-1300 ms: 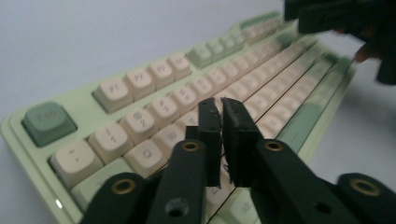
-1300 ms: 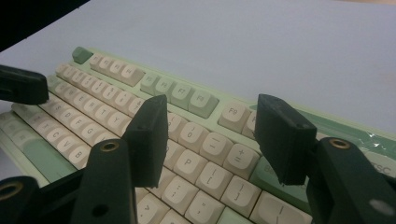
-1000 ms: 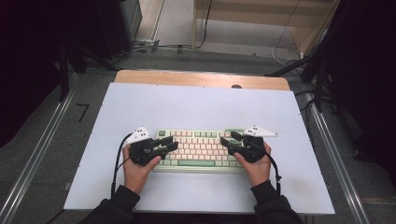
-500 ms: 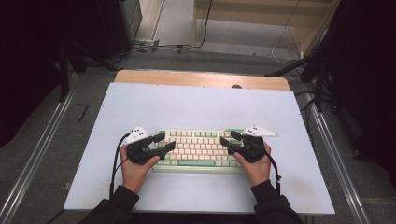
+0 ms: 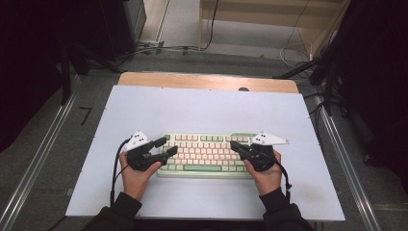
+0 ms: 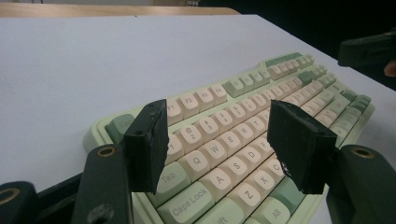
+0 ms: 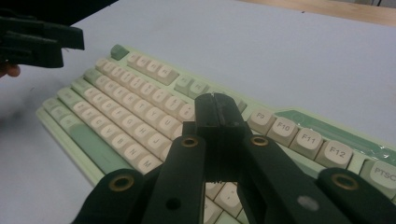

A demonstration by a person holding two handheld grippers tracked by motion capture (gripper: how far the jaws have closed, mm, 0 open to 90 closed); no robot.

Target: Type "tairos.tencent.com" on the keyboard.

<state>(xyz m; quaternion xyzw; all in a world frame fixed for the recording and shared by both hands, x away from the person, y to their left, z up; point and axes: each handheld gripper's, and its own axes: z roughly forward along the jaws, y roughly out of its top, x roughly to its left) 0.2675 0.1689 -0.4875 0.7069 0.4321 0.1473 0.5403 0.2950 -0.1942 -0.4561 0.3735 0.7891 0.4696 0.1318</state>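
A pale green keyboard [image 5: 207,154] with cream keys lies on the white tabletop [image 5: 207,110], towards the front. My left gripper [image 5: 168,146] hovers over its left end, open, with nothing between the jaws. In the left gripper view the gripper [image 6: 217,140] frames the Q, W and E keys of the keyboard [image 6: 243,116] below. My right gripper [image 5: 234,144] sits over the keyboard's right part. Its jaws have just been closing and now stand shut with nothing between them. In the right gripper view the shut gripper [image 7: 216,105] points across the keyboard [image 7: 135,107] near the function row.
A wooden strip [image 5: 207,81] borders the table's far edge. Metal rails [image 5: 43,159] run along the floor on both sides, with cables [image 5: 298,43] behind. The right gripper's jaw [image 6: 369,49] shows at the far upper right of the left gripper view.
The right gripper's jaws have come together from a wide stance. The left gripper's jaws have spread wider. Both hands have stayed about where they were.
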